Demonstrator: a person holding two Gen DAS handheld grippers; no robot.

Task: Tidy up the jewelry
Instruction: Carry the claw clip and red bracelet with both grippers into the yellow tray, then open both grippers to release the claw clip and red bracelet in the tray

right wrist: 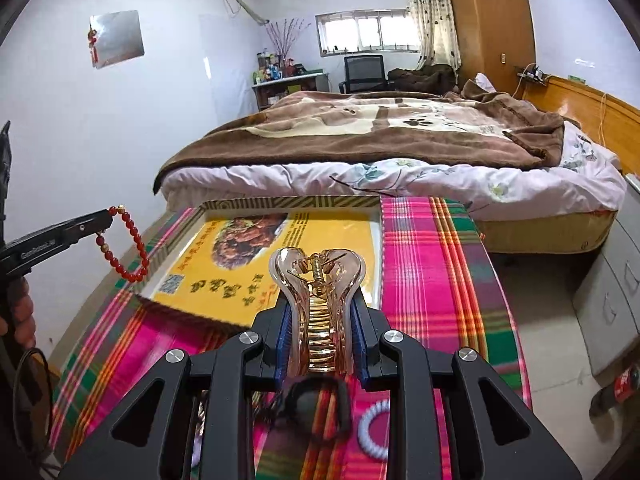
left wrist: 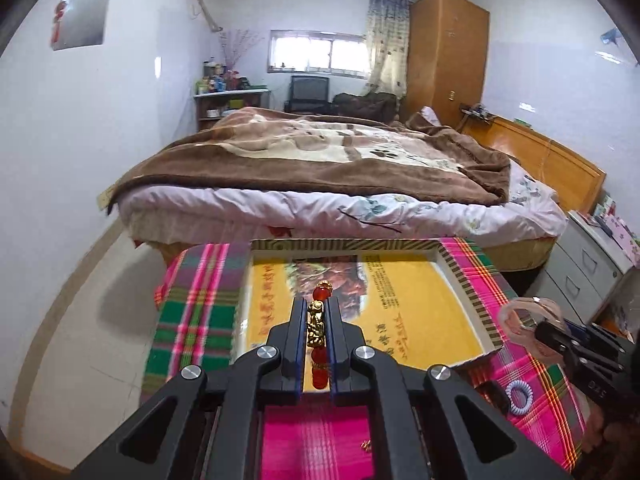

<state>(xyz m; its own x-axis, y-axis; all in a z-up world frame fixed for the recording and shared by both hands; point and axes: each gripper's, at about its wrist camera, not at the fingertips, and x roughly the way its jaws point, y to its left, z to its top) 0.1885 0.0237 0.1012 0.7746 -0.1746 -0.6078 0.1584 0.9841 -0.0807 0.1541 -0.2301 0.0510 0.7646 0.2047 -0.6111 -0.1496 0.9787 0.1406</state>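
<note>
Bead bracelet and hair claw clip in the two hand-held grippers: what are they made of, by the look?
Bead bracelet: glossy translucent red beads, likely glass, agate or resin, with gold-coloured metallic-looking charms; the shine and glow suggest polished stone or glass, not certain. Hair claw clip: clear, champagne-tinted glossy plastic, likely acrylic, see-through with bright highlights; a small metal coil spring shows at its hinge.

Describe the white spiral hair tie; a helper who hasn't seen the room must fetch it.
Find the plaid cloth in front of the bed. The white spiral hair tie lies on it, beside a black hair tie: the only pale coiled ring.
</note>
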